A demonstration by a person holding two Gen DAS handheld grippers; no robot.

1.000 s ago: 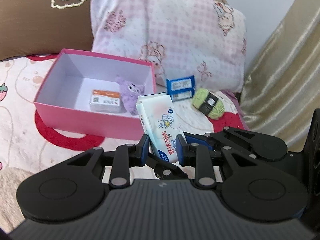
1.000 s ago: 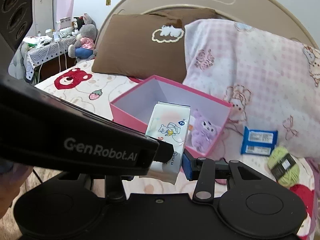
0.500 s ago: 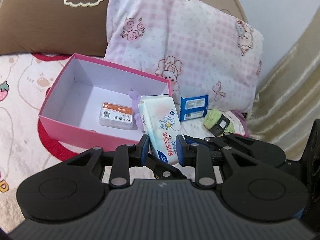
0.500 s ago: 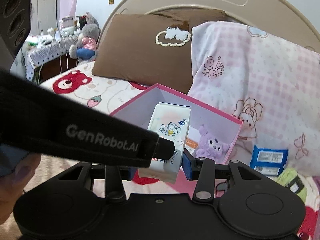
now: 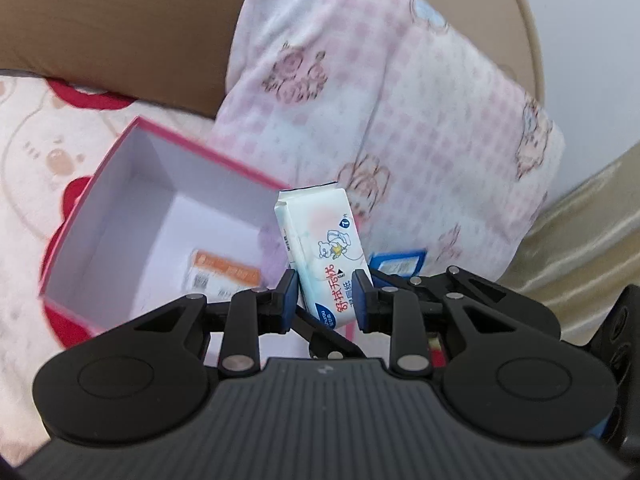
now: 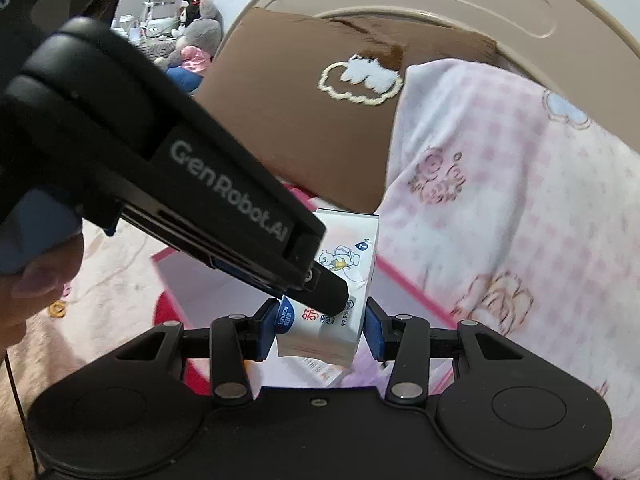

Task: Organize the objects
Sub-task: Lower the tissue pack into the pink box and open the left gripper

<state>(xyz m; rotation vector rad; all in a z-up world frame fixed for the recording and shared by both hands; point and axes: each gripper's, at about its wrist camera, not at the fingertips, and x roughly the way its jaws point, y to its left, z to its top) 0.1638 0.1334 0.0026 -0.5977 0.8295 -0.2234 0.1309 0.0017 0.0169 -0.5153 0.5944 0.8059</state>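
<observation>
On the bed with its pink checked pillow point(image 5: 400, 112), both the left gripper point(image 5: 325, 300) and right gripper point(image 6: 322, 330) clenched the white wet-wipe packet point(image 5: 320, 236) above the pink cardboard box point(image 5: 132, 216); uneven release risked dropping it outside.

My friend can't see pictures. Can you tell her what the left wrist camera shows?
The left gripper has its jaws shut on a white pack of wipes, standing upright. Behind it an open pink box sits on the bed beside a pink checked pillow.
</observation>
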